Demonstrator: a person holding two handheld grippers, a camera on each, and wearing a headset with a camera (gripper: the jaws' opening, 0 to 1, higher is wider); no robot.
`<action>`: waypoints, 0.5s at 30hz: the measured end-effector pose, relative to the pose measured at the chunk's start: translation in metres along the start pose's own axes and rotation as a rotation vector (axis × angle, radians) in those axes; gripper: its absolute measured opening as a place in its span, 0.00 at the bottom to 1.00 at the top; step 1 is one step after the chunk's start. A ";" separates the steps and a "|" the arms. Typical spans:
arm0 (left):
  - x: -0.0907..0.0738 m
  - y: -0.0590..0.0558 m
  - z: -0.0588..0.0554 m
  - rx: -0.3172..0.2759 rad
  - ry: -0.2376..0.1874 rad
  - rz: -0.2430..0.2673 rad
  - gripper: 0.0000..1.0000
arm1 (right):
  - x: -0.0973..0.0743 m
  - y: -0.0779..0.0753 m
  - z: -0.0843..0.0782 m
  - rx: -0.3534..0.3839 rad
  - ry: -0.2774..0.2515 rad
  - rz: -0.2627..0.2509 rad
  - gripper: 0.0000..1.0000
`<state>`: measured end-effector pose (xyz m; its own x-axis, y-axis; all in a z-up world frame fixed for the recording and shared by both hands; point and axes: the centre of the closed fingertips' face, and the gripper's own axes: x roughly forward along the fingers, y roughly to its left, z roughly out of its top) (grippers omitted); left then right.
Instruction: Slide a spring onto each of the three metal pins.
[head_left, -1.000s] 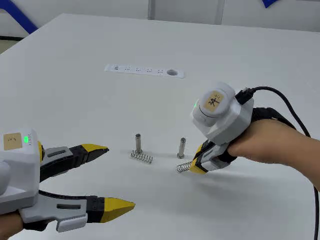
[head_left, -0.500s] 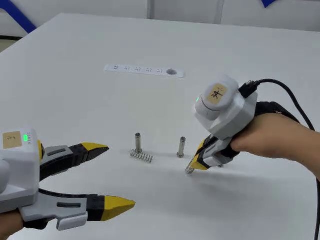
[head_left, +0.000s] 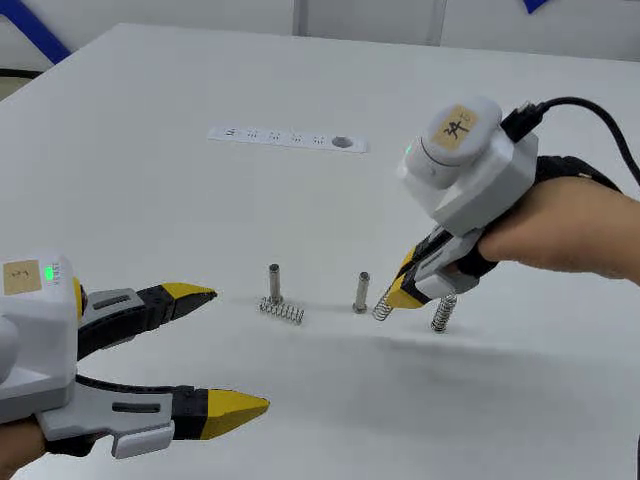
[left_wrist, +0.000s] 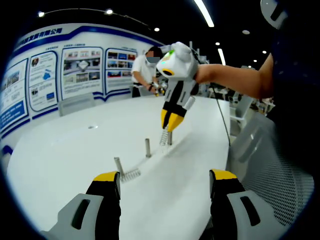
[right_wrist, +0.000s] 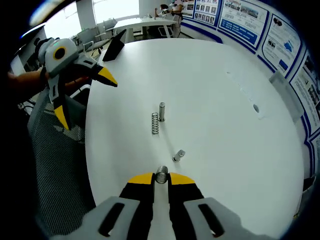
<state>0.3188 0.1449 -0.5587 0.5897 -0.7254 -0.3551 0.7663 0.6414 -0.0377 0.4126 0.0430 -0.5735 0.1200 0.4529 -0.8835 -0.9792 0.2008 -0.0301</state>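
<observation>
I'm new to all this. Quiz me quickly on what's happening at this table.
1. True or false: the left gripper is shut on a spring.
2. What does the right gripper hold? A) a pin B) a spring C) a cable
3. How many springs lie flat on the table?
Key: 1 false, it is open and empty. 2 B, the held spring. 3 one, the flat spring beside a pin.

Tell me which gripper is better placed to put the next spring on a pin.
Right. The right gripper is shut on a spring, just beside the middle pin. The left gripper is open, holds nothing and sits farther from the pins.
</observation>
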 end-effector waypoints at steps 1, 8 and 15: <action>0.000 0.000 0.000 0.000 0.000 0.000 0.74 | -0.002 -0.001 0.002 -0.005 -0.001 -0.002 0.11; 0.000 0.001 0.000 0.000 -0.002 0.003 0.74 | -0.007 -0.012 0.015 -0.035 0.002 -0.019 0.11; 0.000 0.000 0.000 0.001 0.000 0.001 0.74 | -0.003 -0.024 0.026 -0.044 0.006 -0.023 0.11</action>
<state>0.3188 0.1450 -0.5587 0.5907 -0.7244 -0.3553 0.7656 0.6423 -0.0367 0.4401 0.0598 -0.5583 0.1414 0.4433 -0.8852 -0.9825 0.1726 -0.0705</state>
